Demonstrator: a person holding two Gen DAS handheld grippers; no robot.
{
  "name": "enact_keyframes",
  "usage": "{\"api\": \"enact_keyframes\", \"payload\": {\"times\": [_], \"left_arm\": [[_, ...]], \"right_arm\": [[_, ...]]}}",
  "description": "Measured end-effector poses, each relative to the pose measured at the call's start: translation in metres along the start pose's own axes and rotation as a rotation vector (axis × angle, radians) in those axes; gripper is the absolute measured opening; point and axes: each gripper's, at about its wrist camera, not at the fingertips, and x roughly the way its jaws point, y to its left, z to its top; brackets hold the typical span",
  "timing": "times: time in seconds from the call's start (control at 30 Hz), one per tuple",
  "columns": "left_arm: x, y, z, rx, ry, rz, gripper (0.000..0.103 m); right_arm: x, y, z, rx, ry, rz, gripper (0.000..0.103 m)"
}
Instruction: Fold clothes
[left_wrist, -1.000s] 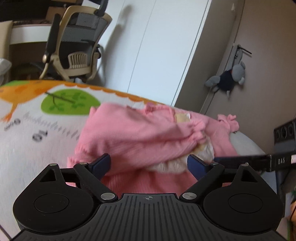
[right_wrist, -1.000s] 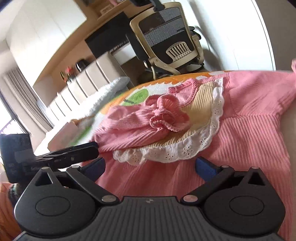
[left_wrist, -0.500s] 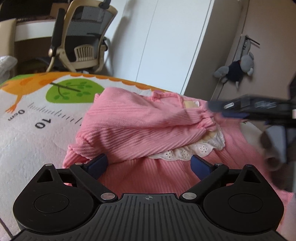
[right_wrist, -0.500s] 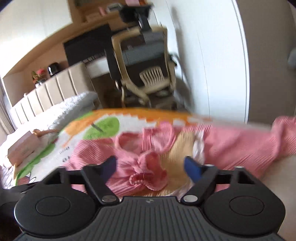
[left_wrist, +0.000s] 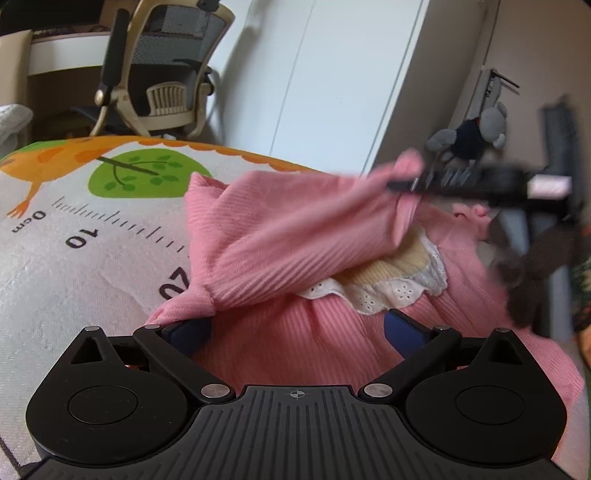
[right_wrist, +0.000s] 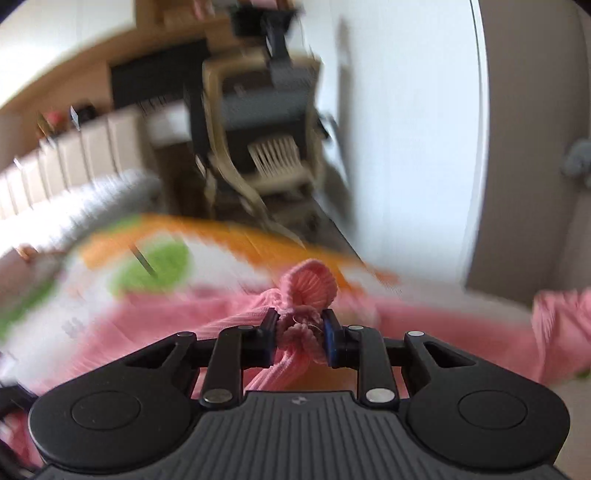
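A pink ribbed knit garment (left_wrist: 295, 236) with a cream yoke and white lace trim (left_wrist: 391, 284) lies on a printed play mat (left_wrist: 85, 251). My left gripper (left_wrist: 297, 330) hovers low over the garment's lower body, open, with pink cloth between and under its blue pads but nothing pinched. One sleeve (left_wrist: 402, 173) is lifted up and to the right by my right gripper (left_wrist: 436, 184), seen blurred in the left wrist view. In the right wrist view my right gripper (right_wrist: 299, 339) is shut on the ruffled pink cuff (right_wrist: 310, 288).
An office chair (left_wrist: 162, 70) stands beyond the mat's far edge by a white wardrobe (left_wrist: 332, 74). A grey stuffed toy (left_wrist: 472, 136) hangs on the door at right. A gloved hand (left_wrist: 532, 277) holds the right gripper. The mat's left side lies bare.
My right gripper went from open above the collar to shut on the sleeve cuff and is lifting it fast up and right. The left gripper stayed open over the body.
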Motion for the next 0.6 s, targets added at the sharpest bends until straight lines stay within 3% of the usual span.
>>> {"api": "enact_keyframes", "payload": {"times": [0.07, 0.17, 0.23, 0.3, 0.6], "left_arm": [[0.0, 0.0, 0.0, 0.003, 0.0, -0.007, 0.103], [0.0, 0.001, -0.001, -0.007, 0.0, -0.012, 0.103], [-0.001, 0.002, -0.001, -0.014, -0.001, -0.015, 0.103], [0.0, 0.002, -0.001, -0.018, -0.001, -0.014, 0.103], [0.001, 0.0, 0.0, -0.009, 0.005, -0.001, 0.103]], "right_arm": [[0.013, 0.001, -0.016, -0.057, 0.046, -0.029, 0.024], [0.012, 0.008, -0.022, -0.122, 0.013, -0.03, 0.028], [0.007, 0.01, -0.018, -0.107, 0.0, 0.005, 0.036], [0.003, 0.011, -0.014, -0.092, -0.012, 0.041, 0.05], [-0.017, 0.02, 0.004, -0.022, -0.067, 0.199, 0.05]]}}
